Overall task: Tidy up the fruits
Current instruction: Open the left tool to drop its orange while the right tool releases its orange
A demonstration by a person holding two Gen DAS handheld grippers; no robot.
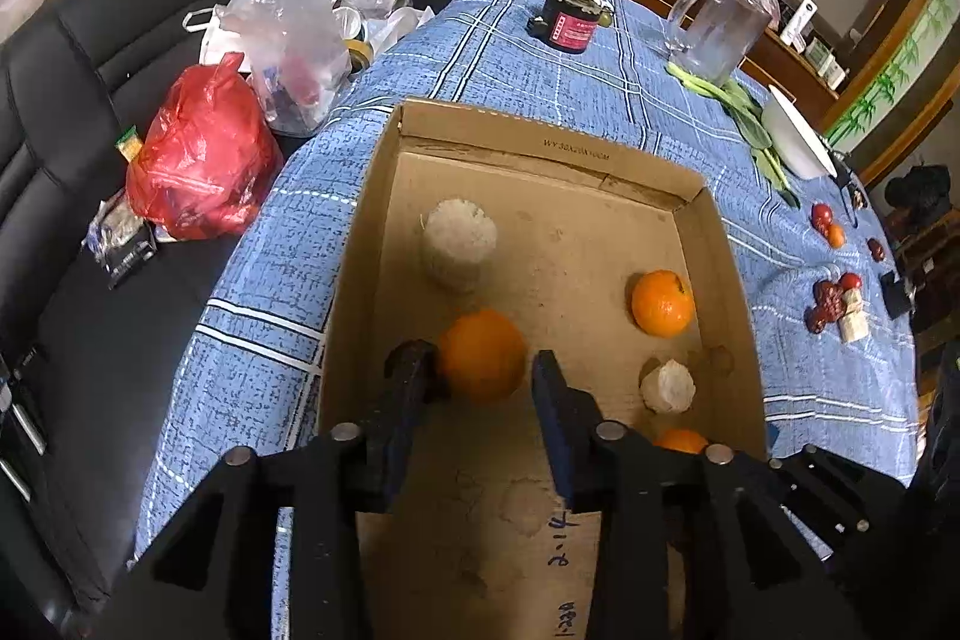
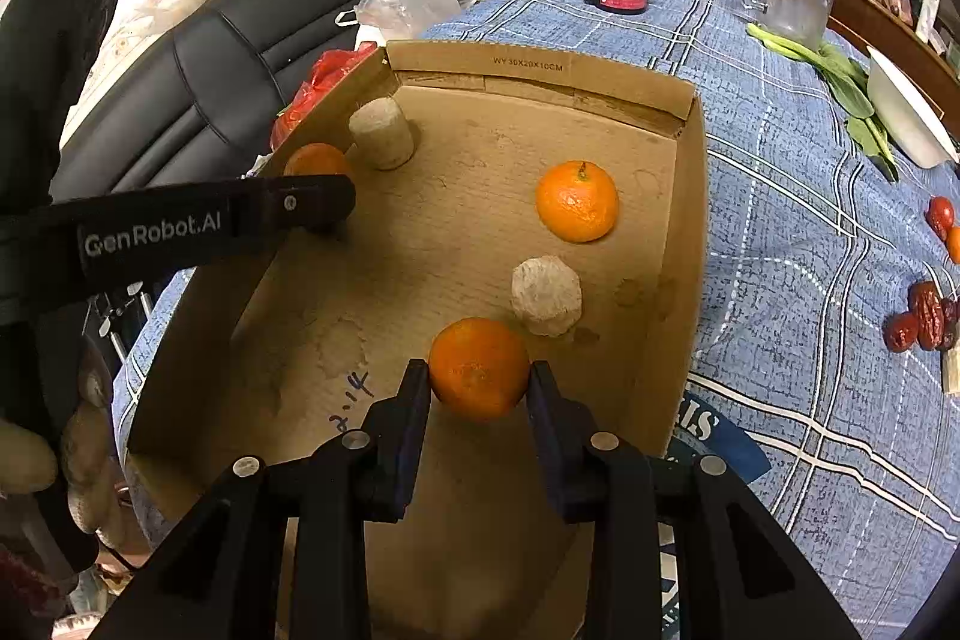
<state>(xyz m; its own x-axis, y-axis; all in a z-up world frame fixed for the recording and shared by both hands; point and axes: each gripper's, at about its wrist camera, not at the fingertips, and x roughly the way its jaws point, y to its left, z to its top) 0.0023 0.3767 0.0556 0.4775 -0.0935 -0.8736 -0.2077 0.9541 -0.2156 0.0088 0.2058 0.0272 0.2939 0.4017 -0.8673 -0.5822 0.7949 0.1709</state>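
While both hands work inside the cardboard box (image 2: 684, 232), each carries an orange. The right tongs (image 2: 480, 388) are clamped on an orange (image 2: 479, 367) at the near right of the box floor, both pads pressed on its sides, probably about to set it down beside the fruit already there. The left tongs (image 1: 483, 370) stand apart around a second orange (image 1: 483, 355) near the left wall; the left pad touches it while the right pad shows a gap, so this fruit looks just released. A third orange (image 1: 662, 303) lies by the right wall, with two pale peeled pieces (image 1: 459, 235) and (image 1: 668, 387) between them: the box seems to be the collecting place. Farther right on the blue checked bench (image 1: 780, 244), red dates (image 1: 830, 301) and small fruits wait loose, apparently not yet sorted.
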